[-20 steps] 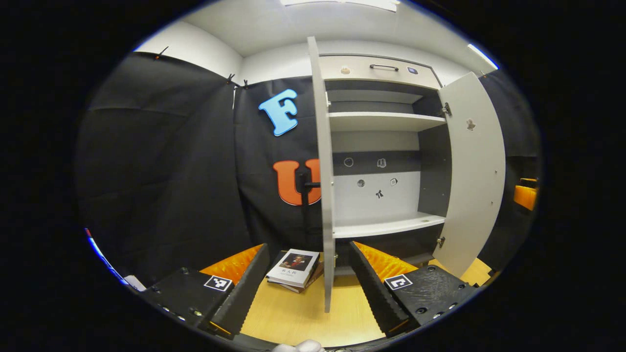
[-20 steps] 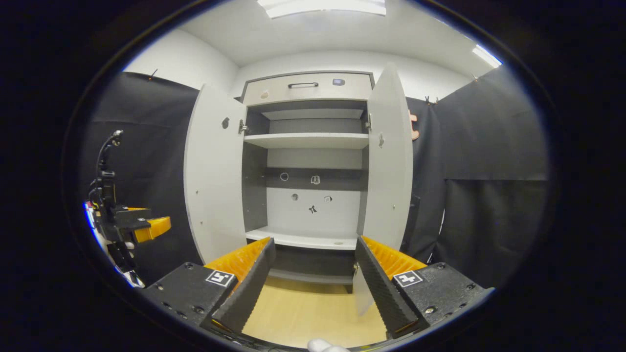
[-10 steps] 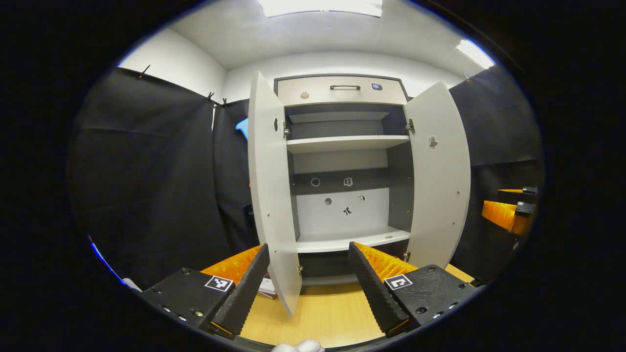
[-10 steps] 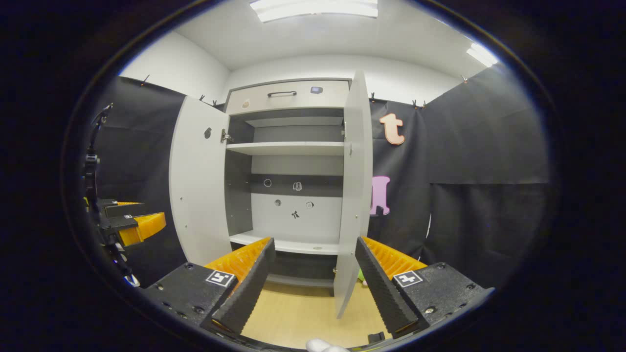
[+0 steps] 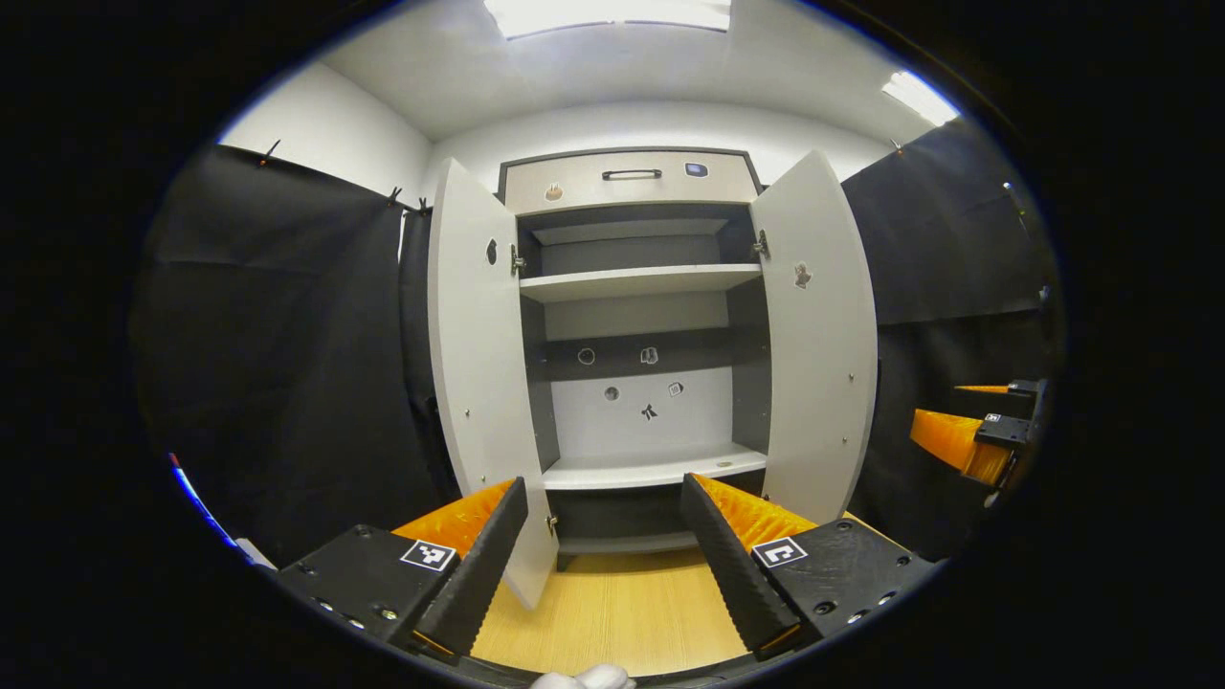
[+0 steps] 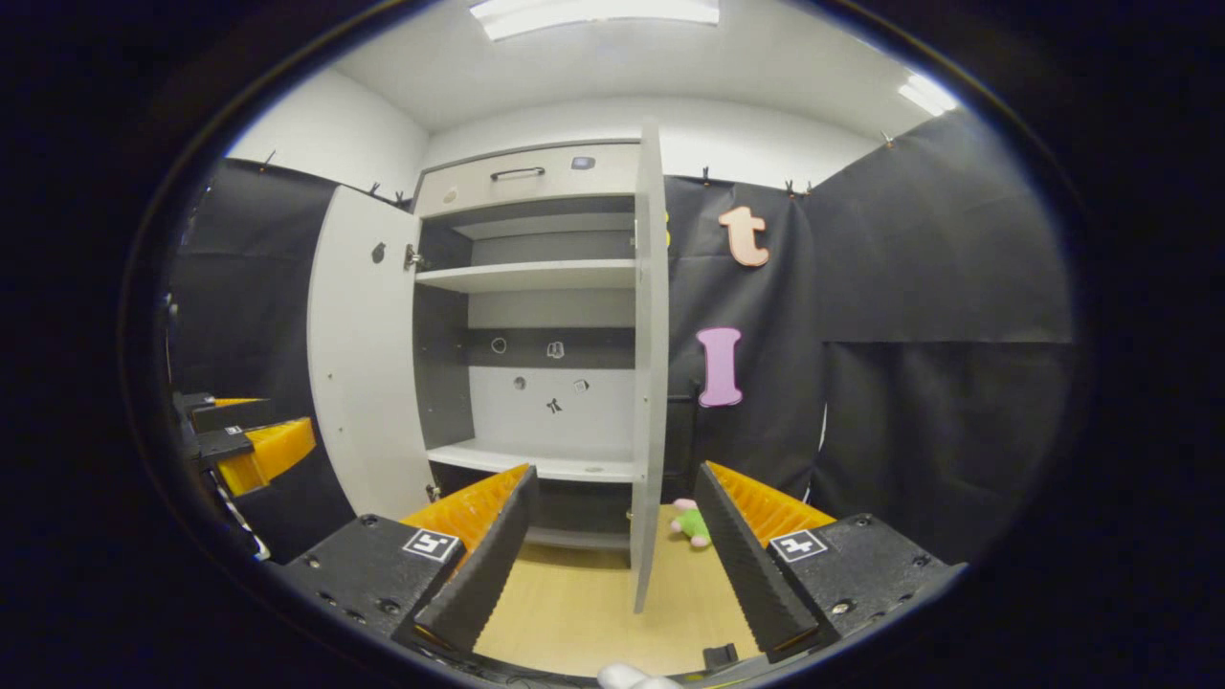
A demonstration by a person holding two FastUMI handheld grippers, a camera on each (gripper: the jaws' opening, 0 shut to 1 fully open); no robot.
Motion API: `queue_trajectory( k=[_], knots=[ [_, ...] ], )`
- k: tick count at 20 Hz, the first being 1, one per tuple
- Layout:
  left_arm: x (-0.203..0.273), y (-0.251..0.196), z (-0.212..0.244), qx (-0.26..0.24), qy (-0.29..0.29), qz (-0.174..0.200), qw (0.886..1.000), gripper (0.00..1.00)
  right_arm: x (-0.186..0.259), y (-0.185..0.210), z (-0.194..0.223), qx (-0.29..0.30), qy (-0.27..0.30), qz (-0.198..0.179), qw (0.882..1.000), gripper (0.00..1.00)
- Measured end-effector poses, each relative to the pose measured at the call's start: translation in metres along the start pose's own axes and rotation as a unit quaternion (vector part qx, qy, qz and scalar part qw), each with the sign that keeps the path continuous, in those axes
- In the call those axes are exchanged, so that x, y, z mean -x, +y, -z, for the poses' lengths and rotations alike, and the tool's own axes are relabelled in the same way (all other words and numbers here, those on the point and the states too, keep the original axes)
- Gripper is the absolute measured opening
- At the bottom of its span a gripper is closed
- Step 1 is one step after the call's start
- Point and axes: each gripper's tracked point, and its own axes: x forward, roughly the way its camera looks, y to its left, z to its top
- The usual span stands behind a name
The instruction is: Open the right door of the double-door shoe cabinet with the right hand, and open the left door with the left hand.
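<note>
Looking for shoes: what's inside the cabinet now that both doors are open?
The cabinet holds two bare shelves and small stickers on its back panel. The drawer's contents are hidden.

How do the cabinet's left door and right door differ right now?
In the left gripper view, the left door carries a dark mark near its top, the right door a paler one. In the right gripper view, the right door shows edge-on, the left door its broad inner face. Both are open, pale grey, untouched.

A small pink and green plush toy (image 6: 690,522) lies on the light wooden floor (image 6: 574,612), near the foot of the black cloth wall (image 6: 938,402). Overhead, a ceiling light panel (image 5: 603,13) glows on the white ceiling (image 5: 612,67).
</note>
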Motion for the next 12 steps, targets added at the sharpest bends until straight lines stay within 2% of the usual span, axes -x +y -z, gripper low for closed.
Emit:
queue_trajectory(
  k=[5,12],
  knots=[
    [0.003,0.016,0.006,0.008,0.006,-0.026,1.000,0.97,-0.001,0.000,-0.002,0.005,-0.002,-0.002,1.000,1.00],
    [0.003,0.022,0.006,0.013,0.006,-0.030,0.999,0.96,-0.002,0.002,-0.003,0.006,-0.002,-0.002,1.000,1.00]
  ],
)
